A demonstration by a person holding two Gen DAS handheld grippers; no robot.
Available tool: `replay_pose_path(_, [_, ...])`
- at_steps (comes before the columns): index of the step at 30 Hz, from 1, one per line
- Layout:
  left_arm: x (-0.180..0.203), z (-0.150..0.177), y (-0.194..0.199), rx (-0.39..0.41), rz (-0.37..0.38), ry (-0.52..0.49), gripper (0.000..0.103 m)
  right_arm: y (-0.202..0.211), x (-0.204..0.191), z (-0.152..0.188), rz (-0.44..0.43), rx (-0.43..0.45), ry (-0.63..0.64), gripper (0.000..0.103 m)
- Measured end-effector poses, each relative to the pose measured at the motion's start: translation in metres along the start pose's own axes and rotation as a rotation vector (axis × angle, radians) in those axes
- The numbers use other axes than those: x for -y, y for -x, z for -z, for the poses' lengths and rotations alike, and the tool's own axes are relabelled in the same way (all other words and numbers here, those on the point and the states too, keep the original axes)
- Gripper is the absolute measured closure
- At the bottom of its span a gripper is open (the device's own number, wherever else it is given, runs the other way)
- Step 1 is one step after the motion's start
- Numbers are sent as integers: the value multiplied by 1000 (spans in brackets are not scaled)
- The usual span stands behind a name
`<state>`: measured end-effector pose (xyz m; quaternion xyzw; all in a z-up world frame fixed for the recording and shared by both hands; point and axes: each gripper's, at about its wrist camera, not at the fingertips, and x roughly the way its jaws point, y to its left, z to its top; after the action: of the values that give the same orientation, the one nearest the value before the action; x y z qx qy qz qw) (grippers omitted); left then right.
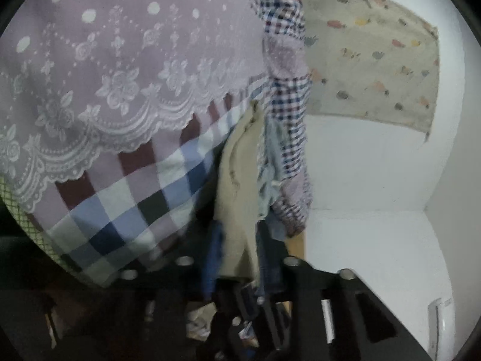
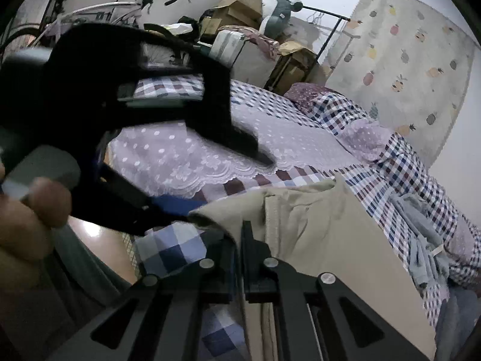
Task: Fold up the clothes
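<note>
Taking the beige garment (image 2: 315, 228) as the landmark: nearest, the right gripper (image 2: 239, 240) is pressed together on the garment's near edge, pinching the cloth between its fingers. Just left of it, the left gripper (image 1: 240, 258) clamps the same garment at a corner, its fingers (image 1: 215, 240) drawn close with the beige cloth standing up between them. The garment hangs from both grips over the near edge of the bed (image 2: 300, 147). Beyond it lie a lace cover (image 2: 186, 156) and a checked quilt (image 2: 399, 165); to its right sits a grey-blue garment (image 2: 421, 222). The step looks like the pick-up before a fold; next, both grips likely need to lift together and spread the cloth flat on the bed.
</note>
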<state>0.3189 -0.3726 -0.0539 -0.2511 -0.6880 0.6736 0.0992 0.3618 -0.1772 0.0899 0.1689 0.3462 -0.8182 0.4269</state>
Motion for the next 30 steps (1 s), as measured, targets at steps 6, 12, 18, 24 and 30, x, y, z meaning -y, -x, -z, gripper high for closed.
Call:
replay_pose_path(6, [6,5,8,15,-52,-52,100,-2,-10,5,43,-1,36,98])
replay_pose_path(12, [11,5,16,33,-36,-69,100,-6,-13,6,145,-3,44,54])
replay_pose_path(18, [18,7,19,11,2,-96,101,-19,-12,-1,208,-21,30,47])
replay_pose_path(24, [20,6,14,0,0,-92,100,-37,5,-9,233,-60,-27,65])
replay_pose_path(30, [28,-5,3,-42,-2,-94,98,-46,39,-12,184,-77,-148,99])
